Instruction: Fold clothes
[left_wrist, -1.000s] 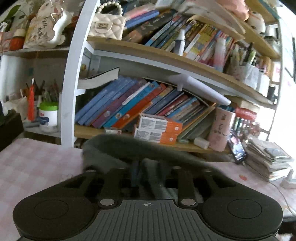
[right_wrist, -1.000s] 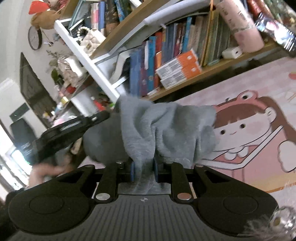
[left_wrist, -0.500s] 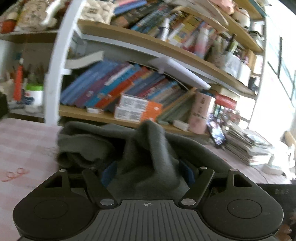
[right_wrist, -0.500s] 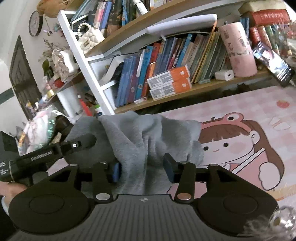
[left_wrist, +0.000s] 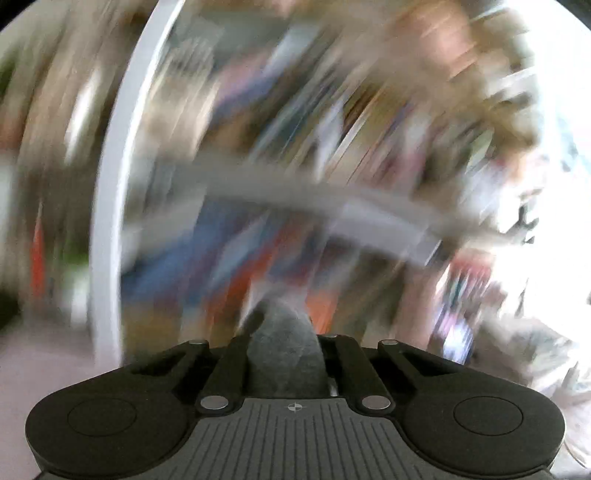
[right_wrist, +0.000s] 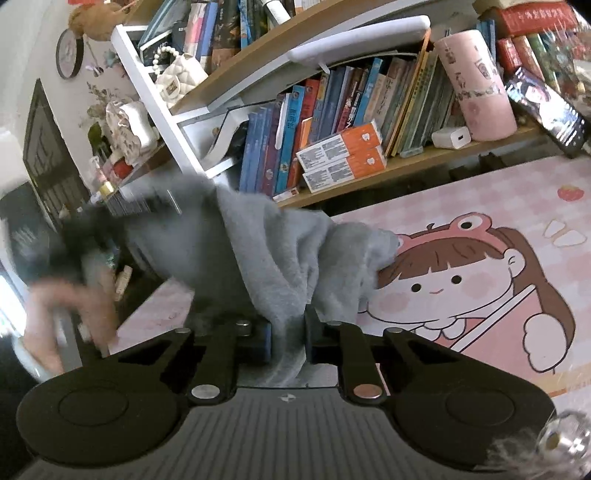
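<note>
Though the left wrist view is smeared, the left tool (left_wrist: 282, 354) is clamped on a bunch of the grey garment (left_wrist: 284, 362), likely to lift it. In the right wrist view, the right tool (right_wrist: 288, 343) is closing on the garment's (right_wrist: 273, 258) near edge, which drapes over the counter (right_wrist: 480, 221), apparently to spread it.

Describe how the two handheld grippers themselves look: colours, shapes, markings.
Both the left gripper and the right gripper are matte black, with a ribbed grey centre plate bearing a small crosshair mark, a round disc on each side and silver pivot screws on angled linkage arms. The right gripper's pads look blue.
</note>
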